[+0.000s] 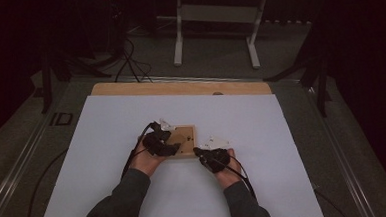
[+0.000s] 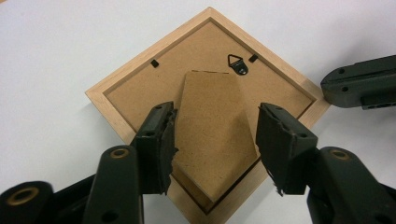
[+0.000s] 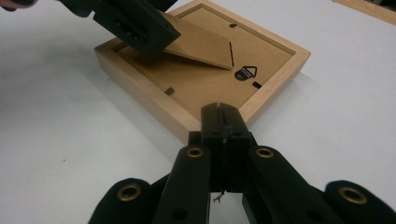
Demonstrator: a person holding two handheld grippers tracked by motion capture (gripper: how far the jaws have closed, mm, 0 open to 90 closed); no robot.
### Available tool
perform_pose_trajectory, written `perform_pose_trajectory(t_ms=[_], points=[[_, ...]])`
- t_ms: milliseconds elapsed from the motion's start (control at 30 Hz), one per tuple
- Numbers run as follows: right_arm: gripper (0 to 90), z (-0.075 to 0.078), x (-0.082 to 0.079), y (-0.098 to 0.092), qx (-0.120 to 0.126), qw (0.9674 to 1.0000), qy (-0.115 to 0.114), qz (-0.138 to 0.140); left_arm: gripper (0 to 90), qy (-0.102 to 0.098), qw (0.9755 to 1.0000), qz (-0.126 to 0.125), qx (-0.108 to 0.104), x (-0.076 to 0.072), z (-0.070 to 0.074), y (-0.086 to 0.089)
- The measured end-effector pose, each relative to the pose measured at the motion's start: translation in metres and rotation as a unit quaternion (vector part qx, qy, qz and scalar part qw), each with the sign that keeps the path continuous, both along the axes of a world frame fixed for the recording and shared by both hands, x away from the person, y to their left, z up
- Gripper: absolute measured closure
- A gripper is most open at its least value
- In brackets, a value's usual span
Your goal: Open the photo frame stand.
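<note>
Frame [image 2: 140, 70] face-down, stand [image 2: 212, 130] between open left jaws; right jaws closed

One light wooden picture frame [image 2: 116, 84] is lying face down on the one white tabletop [image 1: 107, 143]. It is carrying one brown fibreboard easel stand [image 2: 212, 135], one black triangular metal hanger [image 2: 236, 63] and two small black retaining clips [image 2: 154, 62]. Two black hand-held grippers, left [image 2: 215, 140] and right [image 3: 223, 122], are sitting beside it.
</note>
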State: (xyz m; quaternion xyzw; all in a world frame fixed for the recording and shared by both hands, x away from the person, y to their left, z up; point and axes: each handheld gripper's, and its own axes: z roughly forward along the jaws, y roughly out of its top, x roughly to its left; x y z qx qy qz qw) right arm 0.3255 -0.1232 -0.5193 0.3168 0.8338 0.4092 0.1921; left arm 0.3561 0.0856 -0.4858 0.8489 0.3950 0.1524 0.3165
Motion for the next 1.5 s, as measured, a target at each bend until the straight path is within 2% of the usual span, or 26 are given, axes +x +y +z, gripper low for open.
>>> perform_pose_trajectory(t_ms=[267, 333, 467, 667, 800, 933, 1000, 1100, 1233, 1433, 1500], points=[[89.8, 0.000, 0.000, 0.000, 0.000, 1.0000, 0.000, -0.001, 43.1, 0.001, 1.0000, 0.004, -0.003, -0.004, -0.002, 0.001], [89.8, 0.000, 0.000, 0.000, 0.001, 1.0000, 0.001, -0.001, 42.9, 0.003, 1.0000, 0.006, 0.004, -0.005, -0.004, 0.003], [89.9, 0.000, 0.000, 0.000, 0.001, 1.0000, 0.001, -0.001, 43.7, 0.022, 0.9997, 0.010, 0.010, -0.006, -0.011, 0.007], [89.9, 0.000, 0.000, 0.000, 0.001, 1.0000, 0.001, -0.002, 50.2, 0.042, 0.9990, 0.008, -0.014, -0.004, -0.008, 0.012], [89.9, 0.000, 0.000, 0.000, 0.002, 1.0000, 0.001, -0.002, 50.4, 0.043, 0.9987, 0.007, -0.027, -0.002, -0.005, 0.013], [89.8, 0.000, 0.000, 0.000, 0.001, 1.0000, 0.000, -0.001, 50.6, 0.045, 0.9973, 0.011, -0.058, 0.001, 0.004, 0.014], [89.8, 0.000, 0.000, 0.000, 0.001, 1.0000, 0.001, -0.001, 50.8, 0.054, 0.9954, 0.017, -0.078, 0.004, 0.008, 0.015], [89.8, 0.000, 0.000, 0.000, 0.001, 1.0000, 0.001, -0.001, 50.1, 0.065, 0.9943, 0.020, -0.082, 0.007, 0.009, 0.015], [89.8, 0.000, 0.000, 0.000, 0.001, 1.0000, 0.000, 0.000, 48.2, 0.081, 0.9912, 0.025, -0.101, 0.010, 0.009, 0.016], [89.8, 0.000, 0.000, 0.001, 0.001, 1.0000, 0.000, 0.000, 45.5, 0.089, 0.9901, 0.033, -0.103, 0.013, 0.009, 0.015], [89.8, 0.000, 0.000, 0.001, 0.000, 1.0000, -0.001, 0.000, 46.3, 0.092, 0.9887, 0.040, -0.112, 0.014, 0.010, 0.016]])
